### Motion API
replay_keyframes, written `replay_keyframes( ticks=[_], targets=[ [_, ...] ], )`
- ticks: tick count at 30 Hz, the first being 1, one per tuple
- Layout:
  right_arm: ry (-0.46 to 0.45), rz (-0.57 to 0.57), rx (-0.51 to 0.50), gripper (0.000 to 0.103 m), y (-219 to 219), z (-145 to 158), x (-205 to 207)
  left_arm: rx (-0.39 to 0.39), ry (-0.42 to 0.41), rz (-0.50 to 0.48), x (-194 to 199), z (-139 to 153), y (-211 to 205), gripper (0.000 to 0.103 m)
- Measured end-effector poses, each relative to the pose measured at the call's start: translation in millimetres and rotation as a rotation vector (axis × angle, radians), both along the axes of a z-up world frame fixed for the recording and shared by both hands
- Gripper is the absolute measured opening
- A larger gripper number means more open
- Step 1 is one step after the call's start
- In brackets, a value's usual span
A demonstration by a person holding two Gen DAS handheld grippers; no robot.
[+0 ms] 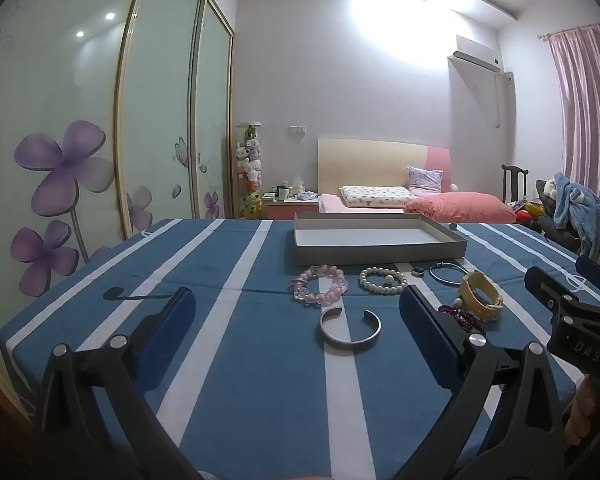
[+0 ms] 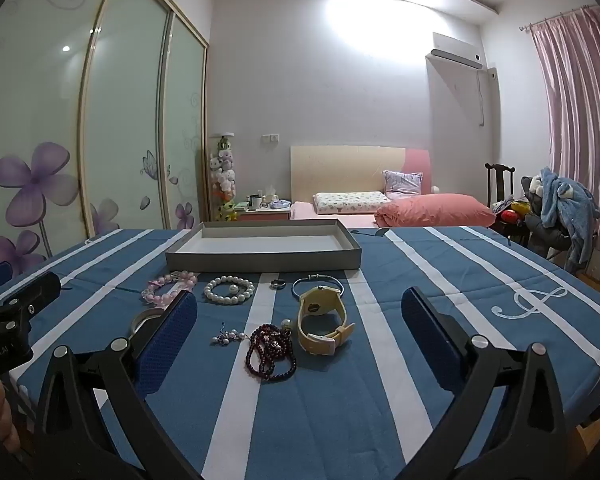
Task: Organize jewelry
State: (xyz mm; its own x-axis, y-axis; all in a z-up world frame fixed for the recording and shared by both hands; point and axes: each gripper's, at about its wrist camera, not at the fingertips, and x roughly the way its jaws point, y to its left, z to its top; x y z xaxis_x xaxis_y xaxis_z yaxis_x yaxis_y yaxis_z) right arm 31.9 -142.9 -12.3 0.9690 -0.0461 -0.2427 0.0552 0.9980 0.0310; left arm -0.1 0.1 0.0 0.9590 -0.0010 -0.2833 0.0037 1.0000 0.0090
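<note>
While both pairs of tongs hang over the blue cloth with white stripes, spread wide and gripping nothing: left gripper in front of the open silver cuff bangle, right gripper in front of the dark red bead strand.

Laid out on the cloth, all short of the shallow grey cardboard tray with its bare white floor: pink bead bracelet, white pearl bracelet, small dark ring, thin silver wire bangle, cream-yellow strap watch lying on its side.

Seen only from the right wrist: a small purple and white beaded charm just left of the red strand, the whole strand, and a white treble clef stitched on the cloth. From the left wrist, most of the strand hidden behind the right-hand finger; the cuff in full there, but half covered by a finger in the right view.

Readable lettering: "DAS" on the other gripper's body at the left view's right edge; "enRobot.AI" at the right view's left edge.
</note>
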Motion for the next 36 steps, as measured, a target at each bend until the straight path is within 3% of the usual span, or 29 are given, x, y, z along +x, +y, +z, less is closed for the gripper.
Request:
replay_keyframes(
  ticks=[36],
  targets=[
    [-0.002,0.0,0.003,0.101,-0.4,0.5,0.0,-0.012,0.003,0.0,0.2,0.1,0.5,0.099]
  ],
)
